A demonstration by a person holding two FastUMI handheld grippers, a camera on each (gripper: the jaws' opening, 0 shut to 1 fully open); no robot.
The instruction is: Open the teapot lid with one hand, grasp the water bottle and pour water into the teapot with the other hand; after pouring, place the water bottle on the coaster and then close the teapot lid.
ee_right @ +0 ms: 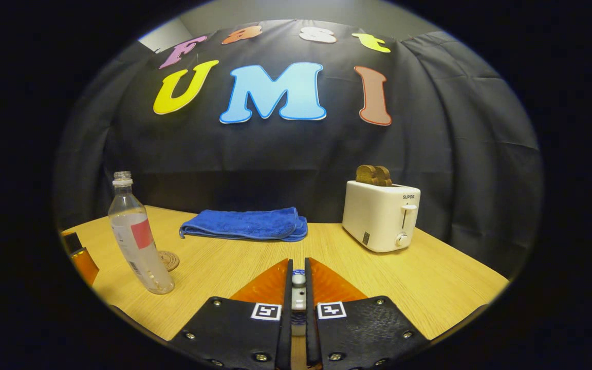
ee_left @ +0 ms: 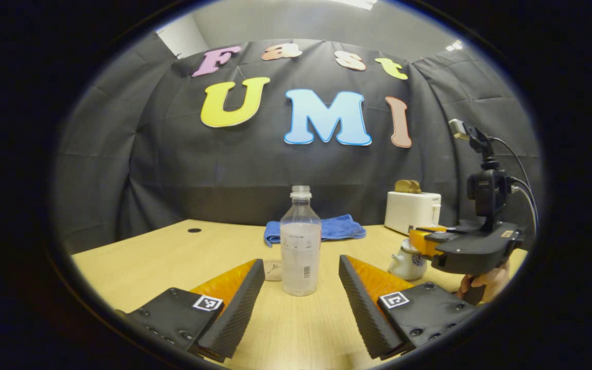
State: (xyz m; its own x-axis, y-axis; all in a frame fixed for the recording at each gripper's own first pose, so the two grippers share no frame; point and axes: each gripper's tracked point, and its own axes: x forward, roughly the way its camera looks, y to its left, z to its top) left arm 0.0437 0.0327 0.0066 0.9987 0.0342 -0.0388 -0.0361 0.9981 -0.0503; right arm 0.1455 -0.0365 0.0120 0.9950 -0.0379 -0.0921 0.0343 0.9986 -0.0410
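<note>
A clear, uncapped water bottle (ee_left: 300,241) stands upright on the wooden table (ee_left: 172,257), partly filled. My left gripper (ee_left: 301,262) is open, its fingers on either side of the bottle's lower half and not touching it. A round coaster (ee_left: 274,270) lies just behind the bottle. To the right sits the small white teapot (ee_left: 406,262) with blue pattern, and my right gripper (ee_left: 423,242) is over its top. In the right gripper view, my right gripper (ee_right: 298,267) is shut on the teapot lid's white knob (ee_right: 298,280). The bottle (ee_right: 136,236) and coaster (ee_right: 168,260) stand at the left.
A folded blue towel (ee_right: 244,224) lies at the back of the table. A white toaster (ee_right: 381,216) with bread slices stands at the back right. A hand (ee_left: 486,281) holds the right gripper's handle. A small dark hole (ee_left: 194,230) marks the tabletop at far left.
</note>
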